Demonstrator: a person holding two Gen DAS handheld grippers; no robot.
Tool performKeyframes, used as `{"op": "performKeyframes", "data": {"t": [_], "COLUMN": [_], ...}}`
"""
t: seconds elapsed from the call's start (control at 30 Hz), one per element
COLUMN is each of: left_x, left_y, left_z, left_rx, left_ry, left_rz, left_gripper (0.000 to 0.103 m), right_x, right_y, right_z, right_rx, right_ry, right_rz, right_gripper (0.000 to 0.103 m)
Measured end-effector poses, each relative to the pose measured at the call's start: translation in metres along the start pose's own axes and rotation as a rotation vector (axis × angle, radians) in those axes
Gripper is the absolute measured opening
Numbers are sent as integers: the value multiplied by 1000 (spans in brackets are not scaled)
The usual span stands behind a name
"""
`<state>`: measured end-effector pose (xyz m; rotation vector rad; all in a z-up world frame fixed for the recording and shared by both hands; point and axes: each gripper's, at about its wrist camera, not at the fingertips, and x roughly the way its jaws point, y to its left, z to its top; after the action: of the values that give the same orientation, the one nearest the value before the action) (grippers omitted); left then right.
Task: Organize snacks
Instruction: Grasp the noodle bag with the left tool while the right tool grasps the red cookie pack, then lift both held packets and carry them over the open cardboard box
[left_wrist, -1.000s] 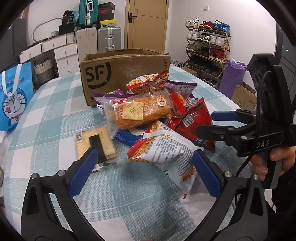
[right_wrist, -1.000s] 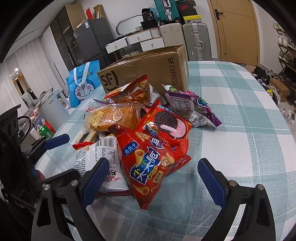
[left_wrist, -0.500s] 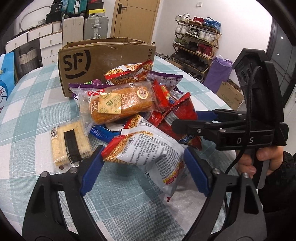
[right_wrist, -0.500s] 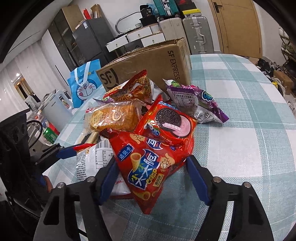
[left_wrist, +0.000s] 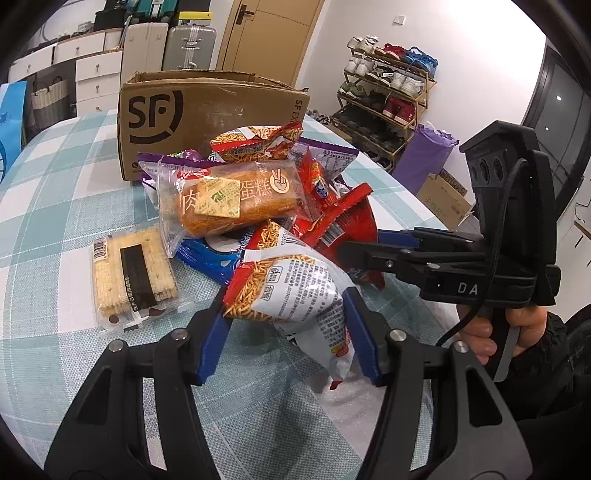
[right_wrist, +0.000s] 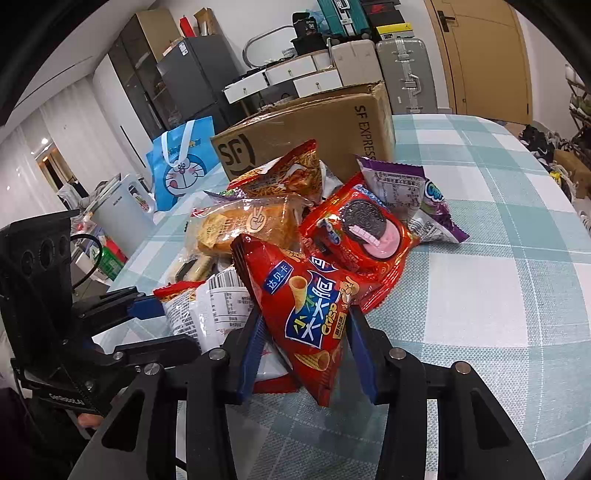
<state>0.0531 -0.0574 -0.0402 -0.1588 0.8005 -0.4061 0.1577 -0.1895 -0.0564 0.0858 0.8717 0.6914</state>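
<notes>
The snack pile (left_wrist: 258, 206) lies on the checked tablecloth (right_wrist: 498, 295), directly in front of the SF cardboard box (left_wrist: 207, 118). Nearest the left gripper is a white-and-red noodle-snack bag (left_wrist: 295, 291) printed with small text. Nearest the right gripper is a red cone-crisp bag (right_wrist: 306, 306) with a blue label.

Behind these sit a clear-wrapped cake (left_wrist: 236, 203), a red sandwich-cookie pack (right_wrist: 362, 232), a purple bag (right_wrist: 406, 195) and a blue pack (left_wrist: 207, 254) partly covered by the others. A flat cracker pack (left_wrist: 133, 273) lies apart on the cloth, just beside the pile. A blue cartoon gift bag (right_wrist: 183, 162) stands beyond the table edge.

The left gripper (left_wrist: 288, 332) has its blue fingers (left_wrist: 212, 347) closed in against both sides of the noodle-snack bag. The right gripper (right_wrist: 306, 350) likewise presses its fingers (right_wrist: 364, 354) on the cone-crisp bag, gripping the lower half. Each gripper appears in the other's view, close beside the pile.
</notes>
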Motion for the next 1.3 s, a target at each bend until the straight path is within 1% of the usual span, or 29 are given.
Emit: {"op": "performKeyframes", "data": {"t": [0.07, 0.17, 0.27, 0.37, 0.47, 0.53, 0.57, 0.6, 0.73, 1.07, 1.3], "left_x": [0, 0, 2, 4, 4, 1, -1, -3, -7, -26, -42], "left_y": [1, 1, -1, -1, -1, -2, -1, 0, 1, 4, -1], "left_z": [0, 0, 1, 1, 2, 2, 1, -1, -2, -1, 2], "left_rx": [-4, -12, 5, -3, -4, -2, 0, 1, 7, 17, 33], "left_ry": [3, 20, 13, 23, 18, 5, -1, -7, -29, -95, -141], "left_rz": [-9, -45, -32, -38, -36, -41, -43, -43, -49, -41, -19], "left_gripper": [57, 57, 59, 60, 54, 49, 49, 46, 40, 37, 37], "right_x": [0, 1, 3, 3, 1, 0, -1, -2, -7, -28, -48], "right_y": [2, 7, 12, 14, 13, 12, 12, 10, 7, 4, 8], "right_z": [0, -1, -2, -3, -4, -4, -4, -3, -4, -2, 1], "right_rx": [-5, -26, -47, -55, -51, -43, -41, -42, -39, -17, -24], "right_ry": [1, 6, 8, 7, 0, -9, -14, -19, -36, -109, -193], "right_rz": [1, 16, 17, 21, 25, 32, 35, 34, 43, 86, 107], "right_gripper": [44, 42, 41, 41, 40, 40, 40, 40, 40, 40, 40]}}
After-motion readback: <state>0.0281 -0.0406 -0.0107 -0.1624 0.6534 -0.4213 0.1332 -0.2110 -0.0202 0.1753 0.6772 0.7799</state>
